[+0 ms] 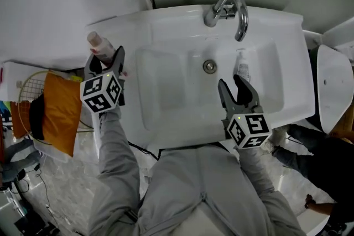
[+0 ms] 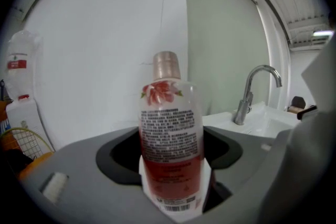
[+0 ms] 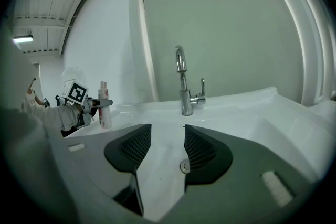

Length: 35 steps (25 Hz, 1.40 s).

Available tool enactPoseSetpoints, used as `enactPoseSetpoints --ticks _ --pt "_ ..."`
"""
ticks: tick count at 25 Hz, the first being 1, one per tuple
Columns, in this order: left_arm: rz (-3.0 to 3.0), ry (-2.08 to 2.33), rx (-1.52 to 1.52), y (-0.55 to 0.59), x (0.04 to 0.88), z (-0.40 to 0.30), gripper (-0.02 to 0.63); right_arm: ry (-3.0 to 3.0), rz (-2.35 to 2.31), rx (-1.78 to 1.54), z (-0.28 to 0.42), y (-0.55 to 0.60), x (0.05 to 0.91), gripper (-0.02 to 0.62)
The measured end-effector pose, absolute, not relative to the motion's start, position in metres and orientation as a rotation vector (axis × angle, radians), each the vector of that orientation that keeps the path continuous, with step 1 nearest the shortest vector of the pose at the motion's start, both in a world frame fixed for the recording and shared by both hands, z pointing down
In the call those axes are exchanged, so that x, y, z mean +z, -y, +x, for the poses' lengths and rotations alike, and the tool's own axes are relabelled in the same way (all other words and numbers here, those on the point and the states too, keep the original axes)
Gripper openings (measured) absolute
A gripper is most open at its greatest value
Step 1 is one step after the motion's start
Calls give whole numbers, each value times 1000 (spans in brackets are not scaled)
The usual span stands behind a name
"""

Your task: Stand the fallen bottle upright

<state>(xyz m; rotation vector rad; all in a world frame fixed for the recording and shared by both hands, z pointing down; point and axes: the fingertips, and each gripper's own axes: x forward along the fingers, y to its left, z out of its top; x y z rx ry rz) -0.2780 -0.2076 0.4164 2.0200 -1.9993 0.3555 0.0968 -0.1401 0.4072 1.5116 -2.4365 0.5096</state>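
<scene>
- the white sink [image 1: 166,16] fills most of my head view, with the chrome faucet [image 1: 229,8] at its back edge.
- my right tool [image 3: 163,139] hangs over the basin, jaws partly apart, nothing between them.
- my left tool [image 1: 105,57] is clamped on the bottle [image 2: 170,134] at the sink's rear left corner.
- the bottle stands upright: clear, red liquid low down, rose picture, pinkish cap, printed label with barcode.

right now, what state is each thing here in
bottle: upright, cap on, gripped
left gripper: shut on bottle
right gripper: open, empty, above basin
faucet: no water running
small container: lying flat in basin
</scene>
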Motion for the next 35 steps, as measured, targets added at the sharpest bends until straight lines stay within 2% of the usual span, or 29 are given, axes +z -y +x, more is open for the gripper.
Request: enactPoseSetpoints --ticks 10,35 --pt "1967 2149 261 198 423 -317 383 2417 1487 489 77 130 409 198" --pt "2042 2296 302 177 423 -301 397 2424 1480 493 73 115 409 198"
